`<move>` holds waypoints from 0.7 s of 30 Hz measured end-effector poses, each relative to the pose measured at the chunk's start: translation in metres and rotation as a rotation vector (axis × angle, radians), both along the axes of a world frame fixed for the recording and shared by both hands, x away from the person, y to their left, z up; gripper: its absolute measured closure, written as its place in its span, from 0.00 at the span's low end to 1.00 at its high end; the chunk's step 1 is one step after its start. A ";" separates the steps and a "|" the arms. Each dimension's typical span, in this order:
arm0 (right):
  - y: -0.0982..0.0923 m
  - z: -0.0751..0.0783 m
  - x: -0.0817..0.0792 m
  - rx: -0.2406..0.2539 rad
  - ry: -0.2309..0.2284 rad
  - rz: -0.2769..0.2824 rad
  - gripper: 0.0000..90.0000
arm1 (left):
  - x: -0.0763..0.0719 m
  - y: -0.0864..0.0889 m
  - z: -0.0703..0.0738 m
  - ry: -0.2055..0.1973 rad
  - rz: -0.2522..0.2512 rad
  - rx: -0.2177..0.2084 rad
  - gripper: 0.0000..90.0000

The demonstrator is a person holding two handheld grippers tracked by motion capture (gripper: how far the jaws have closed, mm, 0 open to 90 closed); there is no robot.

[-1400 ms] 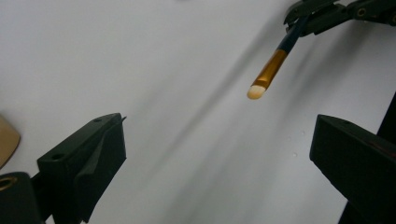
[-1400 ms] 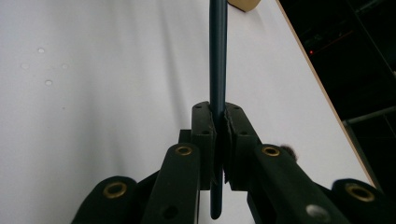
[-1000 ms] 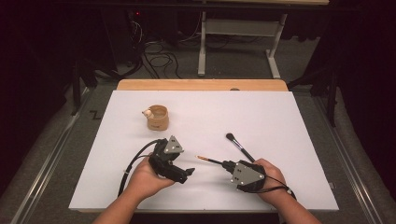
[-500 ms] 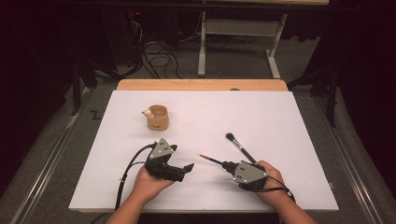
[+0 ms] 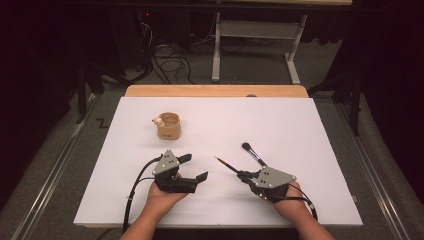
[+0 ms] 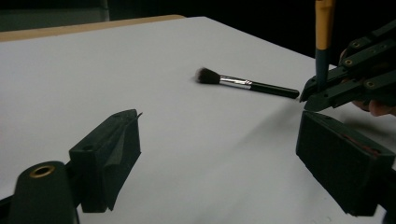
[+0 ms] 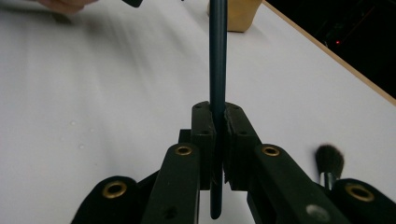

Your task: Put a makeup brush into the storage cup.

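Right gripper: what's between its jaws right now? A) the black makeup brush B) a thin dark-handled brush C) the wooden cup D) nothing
B. In the right gripper view the right gripper is shut on the thin brush, its dark handle pinched between the pads; the makeup brush lies on the table and the wooden cup stands apart.
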State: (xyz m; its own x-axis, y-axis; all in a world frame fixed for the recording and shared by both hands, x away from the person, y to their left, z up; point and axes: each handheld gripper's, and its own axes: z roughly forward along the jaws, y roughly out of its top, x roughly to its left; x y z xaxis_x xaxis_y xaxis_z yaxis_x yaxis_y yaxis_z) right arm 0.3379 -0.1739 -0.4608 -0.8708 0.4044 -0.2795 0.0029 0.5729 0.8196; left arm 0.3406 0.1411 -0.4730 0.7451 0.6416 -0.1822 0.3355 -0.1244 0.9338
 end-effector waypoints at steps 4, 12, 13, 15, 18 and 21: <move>0.001 0.000 0.000 0.036 0.025 0.004 0.95 | -0.001 -0.001 0.001 -0.012 -0.008 -0.039 0.18; 0.001 0.001 0.000 0.114 0.085 0.002 0.95 | -0.002 -0.004 0.002 -0.023 -0.003 -0.060 0.21; 0.001 0.001 0.000 0.119 0.085 0.004 0.95 | -0.002 -0.005 0.001 -0.022 -0.006 -0.064 0.21; 0.002 0.001 0.000 0.134 0.095 0.001 0.95 | -0.002 -0.006 0.002 -0.021 -0.006 -0.052 0.21; 0.001 0.002 0.000 0.169 0.113 0.004 0.95 | -0.002 -0.007 0.004 -0.019 -0.008 -0.053 0.21; 0.001 0.003 -0.001 0.202 0.129 0.010 0.95 | -0.003 -0.006 0.005 -0.021 -0.009 -0.055 0.21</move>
State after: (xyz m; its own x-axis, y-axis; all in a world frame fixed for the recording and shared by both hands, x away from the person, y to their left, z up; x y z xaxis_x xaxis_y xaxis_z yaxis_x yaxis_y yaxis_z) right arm 0.3369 -0.1731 -0.4573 -0.8986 0.4316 -0.0798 0.1103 0.3980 0.9107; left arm 0.3375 0.1347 -0.4681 0.7546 0.6244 -0.2016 0.3151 -0.0752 0.9461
